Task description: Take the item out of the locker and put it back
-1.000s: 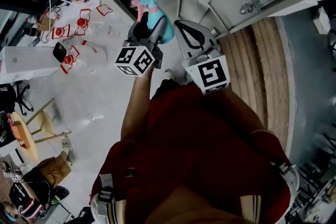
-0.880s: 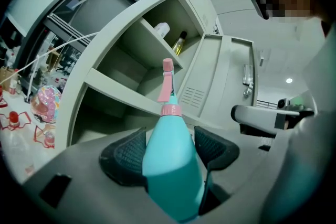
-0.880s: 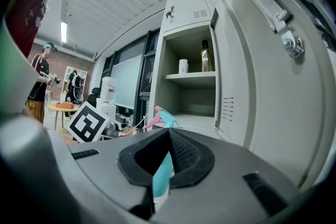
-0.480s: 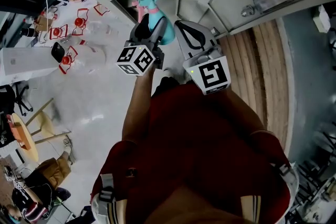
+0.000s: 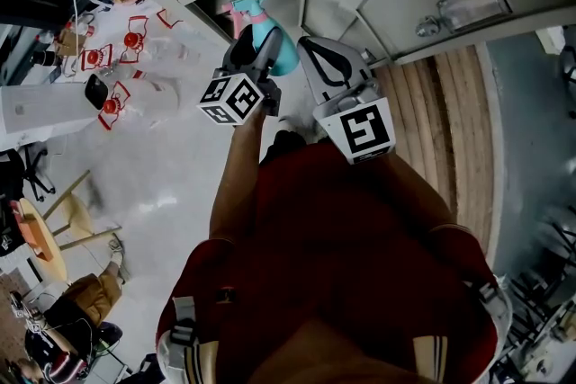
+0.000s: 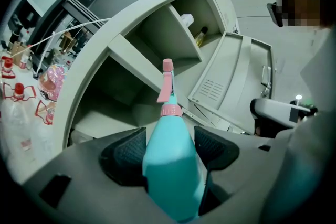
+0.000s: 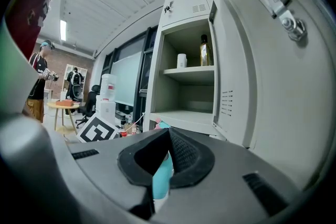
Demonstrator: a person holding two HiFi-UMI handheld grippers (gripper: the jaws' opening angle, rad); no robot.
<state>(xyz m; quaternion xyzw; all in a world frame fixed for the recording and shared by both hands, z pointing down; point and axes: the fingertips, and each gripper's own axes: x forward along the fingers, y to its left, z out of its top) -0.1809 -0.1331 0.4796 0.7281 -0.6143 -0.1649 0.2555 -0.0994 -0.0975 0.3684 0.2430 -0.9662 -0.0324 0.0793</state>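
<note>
Presently logged the left gripper (image 6: 170, 148) with fingers clenched on the body of a teal spray bottle (image 6: 171, 176), one black pad against each flank. Found the pink trigger head at the bottle's far end, out beyond the fingertips. Placed the bottle in the air just in front of the open locker (image 7: 185, 93), outside its compartments, with the lower shelf (image 7: 185, 118) showing behind it. Saw a small white container (image 7: 181, 60) and a dark bottle (image 7: 205, 50) side by side on the upper shelf. Recorded the locker door (image 7: 247, 71) swung wide at the right. Found the right gripper (image 7: 168, 156) just beside the left one in the head view, fingers pressed together at the tips and grasping nothing. Made out only a sliver of teal through the gap lower down between its pads. Spotted a round table (image 7: 64, 104) and a standing person (image 7: 38, 78) far off at the left of the right gripper view.
</note>
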